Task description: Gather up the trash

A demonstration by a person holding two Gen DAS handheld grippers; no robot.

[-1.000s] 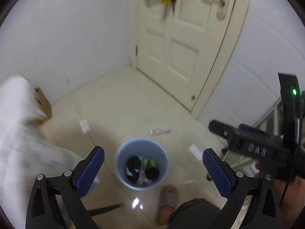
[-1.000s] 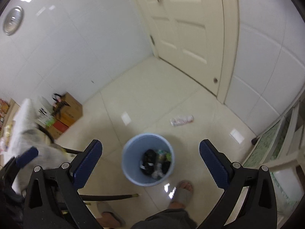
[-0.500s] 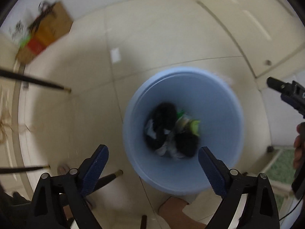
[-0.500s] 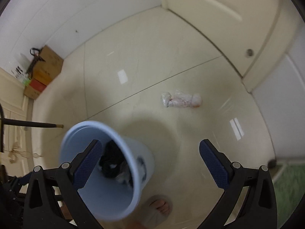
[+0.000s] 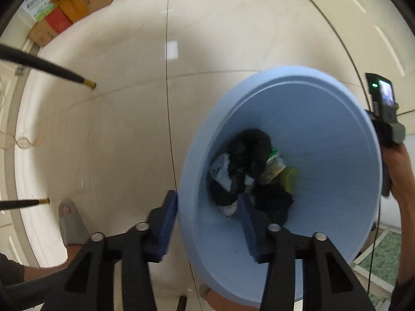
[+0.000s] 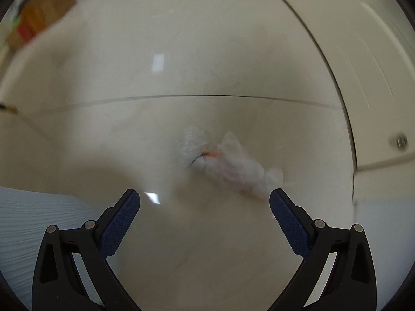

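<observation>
- In the left wrist view, our left claw [image 5: 207, 223] straddles the near wall of the blue bin [image 5: 324, 119], lower center: one pad outside, one inside, clenched on the rim.
- The bin is tilted; dark trash [image 5: 249, 171] sits at its bottom.
- In the right wrist view, our right claw [image 6: 205, 223] is released, pads wide apart, holding nothing.
- A crumpled white wrapper [image 6: 228, 165], blurred w/ an orange streak, lies on the floor [image 6: 181, 64] at frame center, just above the right pad.
- Cardboard boxes [image 5: 64, 7] at upper left.
</observation>
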